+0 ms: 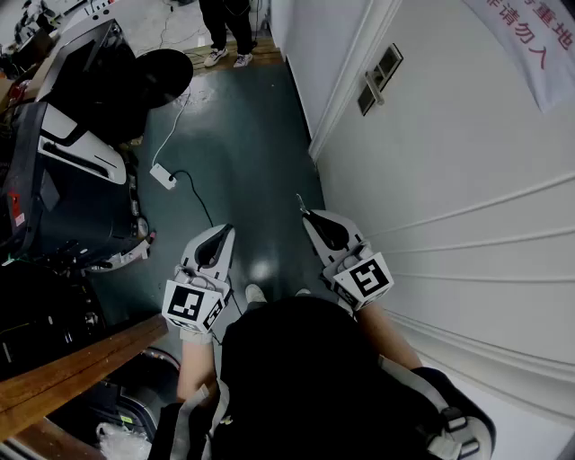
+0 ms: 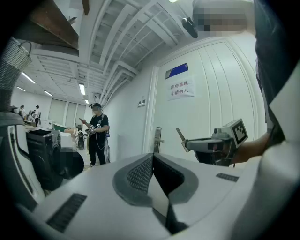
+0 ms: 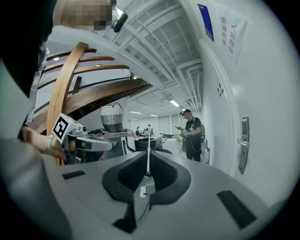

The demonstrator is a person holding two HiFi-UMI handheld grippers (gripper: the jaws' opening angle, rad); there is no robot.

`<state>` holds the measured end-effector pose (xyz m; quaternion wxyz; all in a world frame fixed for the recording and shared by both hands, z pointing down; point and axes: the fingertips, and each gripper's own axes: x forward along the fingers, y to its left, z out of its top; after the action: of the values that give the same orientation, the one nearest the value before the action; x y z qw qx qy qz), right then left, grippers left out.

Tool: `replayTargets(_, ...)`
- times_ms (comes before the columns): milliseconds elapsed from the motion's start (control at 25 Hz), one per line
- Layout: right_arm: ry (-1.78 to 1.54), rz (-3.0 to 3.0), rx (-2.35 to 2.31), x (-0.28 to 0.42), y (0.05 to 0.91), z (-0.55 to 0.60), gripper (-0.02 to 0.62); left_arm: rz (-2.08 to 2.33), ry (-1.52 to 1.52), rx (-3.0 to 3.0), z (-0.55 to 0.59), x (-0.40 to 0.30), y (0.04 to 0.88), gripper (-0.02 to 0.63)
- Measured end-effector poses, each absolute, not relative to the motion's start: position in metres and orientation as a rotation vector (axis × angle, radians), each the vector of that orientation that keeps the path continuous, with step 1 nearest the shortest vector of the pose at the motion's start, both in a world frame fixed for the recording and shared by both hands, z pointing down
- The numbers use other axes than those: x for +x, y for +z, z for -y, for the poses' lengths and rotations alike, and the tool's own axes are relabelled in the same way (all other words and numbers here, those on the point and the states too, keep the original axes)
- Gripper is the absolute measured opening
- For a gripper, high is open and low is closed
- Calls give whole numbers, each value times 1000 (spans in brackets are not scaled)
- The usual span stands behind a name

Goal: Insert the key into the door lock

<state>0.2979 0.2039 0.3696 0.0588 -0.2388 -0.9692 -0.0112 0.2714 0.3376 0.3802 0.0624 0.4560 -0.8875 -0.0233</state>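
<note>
My right gripper (image 1: 308, 216) is shut on a thin metal key (image 1: 300, 202), whose blade sticks out past the jaw tips and stands upright in the right gripper view (image 3: 148, 159). The white door (image 1: 467, 180) is on my right. Its lock plate with handle (image 1: 379, 79) lies well ahead of the key, also visible in the right gripper view (image 3: 243, 144) and the left gripper view (image 2: 157, 139). My left gripper (image 1: 220, 232) hangs beside the right one, shut with nothing in it. The left gripper view shows the right gripper (image 2: 186, 143) and key (image 2: 180, 135).
A person (image 1: 225, 27) stands down the corridor holding a device. A white power strip (image 1: 163, 176) with its cable lies on the dark floor. Black equipment (image 1: 63, 180) lines the left side, with a wooden rail (image 1: 72, 368) near me. A paper sign (image 1: 530, 36) hangs on the door.
</note>
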Motion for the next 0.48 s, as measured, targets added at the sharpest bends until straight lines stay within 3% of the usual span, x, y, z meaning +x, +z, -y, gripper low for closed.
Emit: replayTargets(480, -26, 2932, -691, 291, 377, -274, 32, 2659, -80, 1392, -414, 259, 397, 8)
